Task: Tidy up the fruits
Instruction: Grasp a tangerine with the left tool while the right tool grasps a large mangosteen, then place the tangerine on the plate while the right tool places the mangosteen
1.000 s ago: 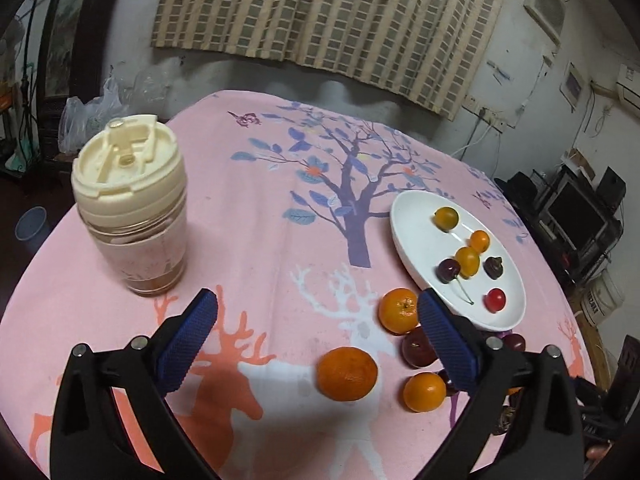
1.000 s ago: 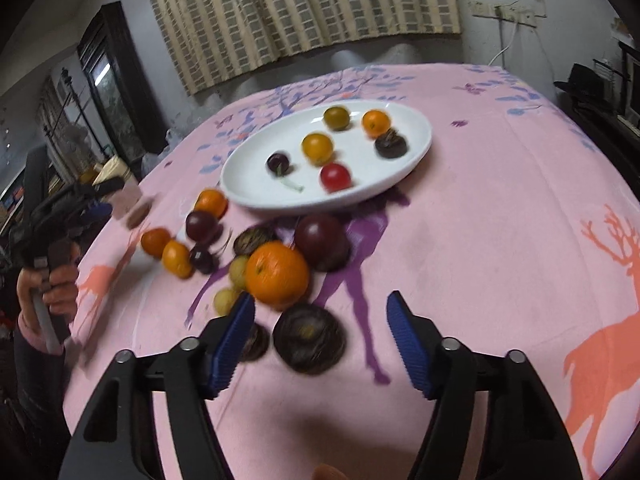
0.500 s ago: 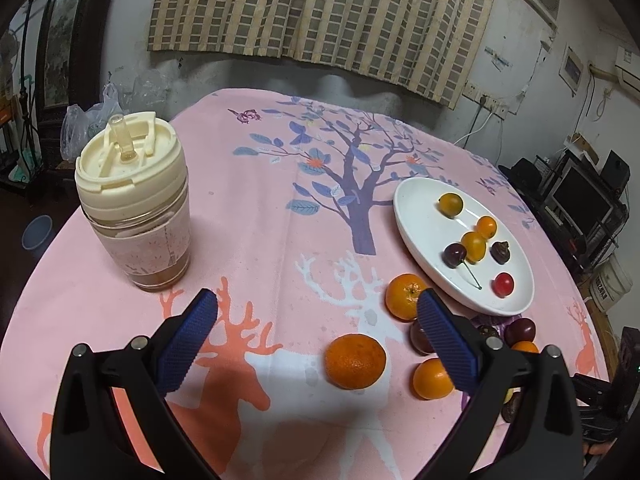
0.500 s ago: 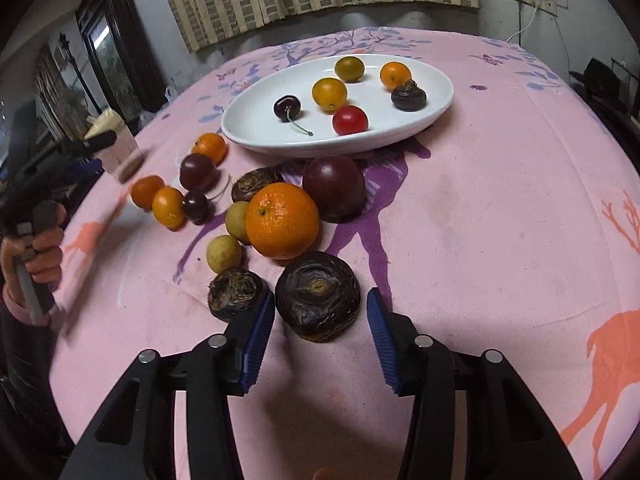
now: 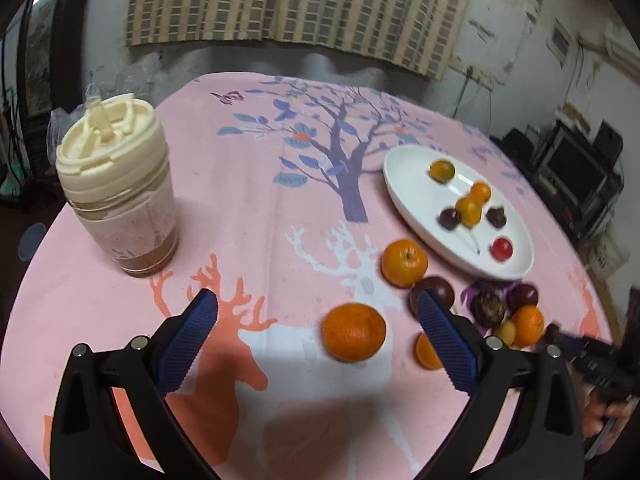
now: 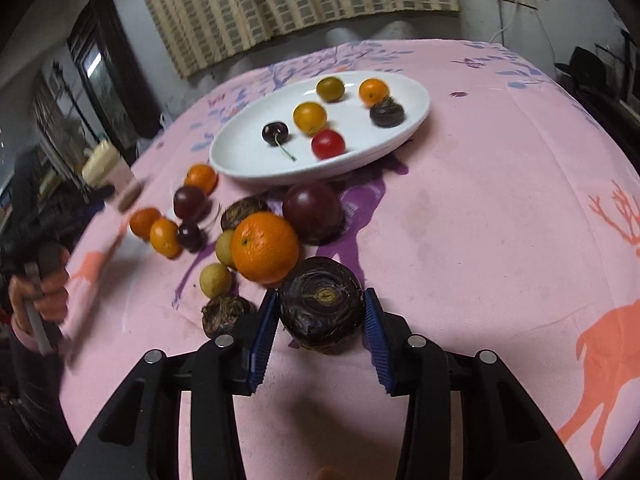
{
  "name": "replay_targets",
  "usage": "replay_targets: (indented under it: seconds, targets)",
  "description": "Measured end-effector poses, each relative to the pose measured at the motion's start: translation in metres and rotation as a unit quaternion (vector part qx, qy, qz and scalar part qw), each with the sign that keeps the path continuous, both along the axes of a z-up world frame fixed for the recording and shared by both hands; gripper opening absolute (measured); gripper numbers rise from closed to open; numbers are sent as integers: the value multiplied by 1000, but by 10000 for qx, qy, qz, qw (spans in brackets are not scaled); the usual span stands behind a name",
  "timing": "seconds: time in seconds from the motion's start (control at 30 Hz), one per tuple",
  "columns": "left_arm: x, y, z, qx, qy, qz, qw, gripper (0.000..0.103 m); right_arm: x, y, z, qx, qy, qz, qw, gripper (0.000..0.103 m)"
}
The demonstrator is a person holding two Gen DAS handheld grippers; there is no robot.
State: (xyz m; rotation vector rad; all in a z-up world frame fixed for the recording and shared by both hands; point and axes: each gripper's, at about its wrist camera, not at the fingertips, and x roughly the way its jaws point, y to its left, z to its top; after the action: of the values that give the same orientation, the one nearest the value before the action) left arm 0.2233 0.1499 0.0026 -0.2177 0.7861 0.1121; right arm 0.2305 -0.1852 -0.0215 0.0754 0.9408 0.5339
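1. The right gripper's (image 6: 320,322) jaws are closing around a wrinkled dark-brown round fruit (image 6: 321,309), pads touching its sides; the left gripper (image 5: 316,334) gapes empty.
2. Six small fruits lie on the white oval plate (image 6: 248,162); about a dozen remain on the pink printed tablecloth (image 6: 480,220).

Glossy white plate (image 6: 416,114), matt cloth tablecloth (image 6: 480,208), wrinkled dark fruit (image 6: 320,304)

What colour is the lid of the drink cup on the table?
The lid is cream, a pale yellowish white. It shows best in the left wrist view.
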Motion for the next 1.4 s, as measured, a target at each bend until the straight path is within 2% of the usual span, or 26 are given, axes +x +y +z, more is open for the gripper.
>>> replay_targets:
  seconds: [0.1,0.13,0.3,0.47,0.77,0.8,0.97,1.07,1.13,1.27,1.4]
  targets:
    - [4,-15,-12,343,225,-258,9988,70,0,-2,1,21,-26,-43,10000,43]
    - [6,-18,-16,365,305,-333,9983,66,1,-1,1,13,-22,-41,10000,43]
    - [11,-27,-28,569,457,-457,9963,66,1,0,2,-1,-21,-43,10000,43]
    - [19,-34,-38,553,583,-580,9951,66,0,-1,1,-2,-10,-63,10000,43]
    - [26,-42,-49,755,669,-670,9926,47,0,-1,1,12,-11,-67,10000,43]
    - [25,-42,-48,725,650,-695,9928,44,1,-2,1,21,-9,-72,10000,43]
    - [21,-39,-46,565,628,-670,9942,42,-2,-6,4,98,-72,-127,9998,43]
    - [17,-35,-33,270,428,-612,9968,42,-2,-7,12,445,-175,-69,9988,43]
    - [21,-39,-18,145,210,-665,9975,42,7,-3,22,695,-223,-8,9973,43]
    - [51,-65,5,69,-83,-1032,9946,42,45,13,46,642,-666,-234,9954,43]
    - [95,-94,11,10,-96,-1308,9914,42,93,32,40,537,-566,-388,9962,43]
